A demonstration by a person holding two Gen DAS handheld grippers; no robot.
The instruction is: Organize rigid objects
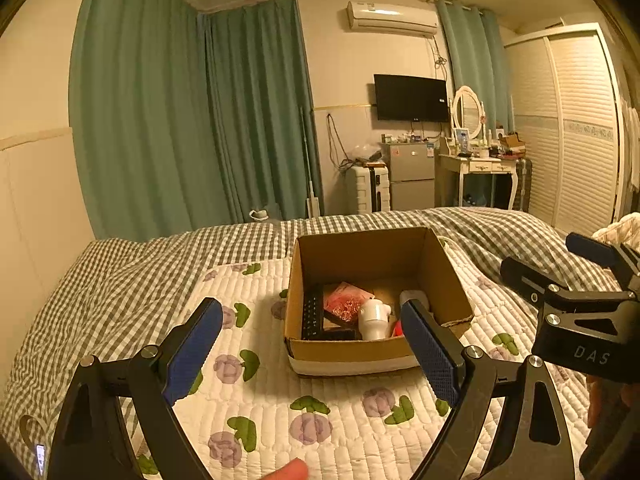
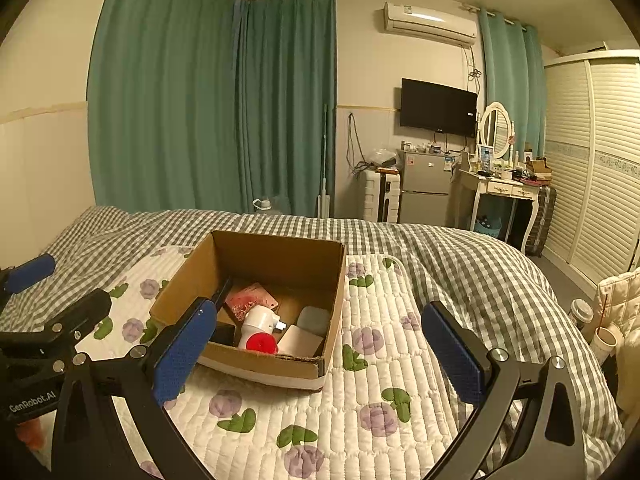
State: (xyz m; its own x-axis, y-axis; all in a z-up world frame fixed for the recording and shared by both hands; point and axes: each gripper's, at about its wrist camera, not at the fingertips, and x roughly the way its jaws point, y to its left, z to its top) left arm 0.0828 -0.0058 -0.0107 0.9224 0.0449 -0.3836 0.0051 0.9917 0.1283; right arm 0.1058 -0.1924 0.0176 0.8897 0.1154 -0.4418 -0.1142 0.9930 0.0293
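An open cardboard box (image 1: 376, 350) stands on a flowered quilted pad on the bed; it also shows in the right wrist view (image 2: 256, 362). Inside lie a white bottle-like object (image 1: 373, 318) (image 2: 258, 320), a red round piece (image 2: 262, 343), a pink packet (image 1: 346, 300) (image 2: 250, 298), a black remote-like slab (image 1: 312, 316), a white flat box (image 2: 300, 340) and a grey-white case (image 2: 314, 320). My left gripper (image 1: 316, 354) is open and empty, just in front of the box. My right gripper (image 2: 320, 358) is open and empty, near the box's right front corner. Each gripper shows at the edge of the other's view.
The quilted pad (image 2: 360, 400) lies on a grey checked bedcover (image 2: 460, 264). A quilted bag and cups (image 2: 600, 320) sit at the bed's right edge. Beyond the bed stand a suitcase, a small fridge (image 2: 426, 188), a dressing table and a wardrobe.
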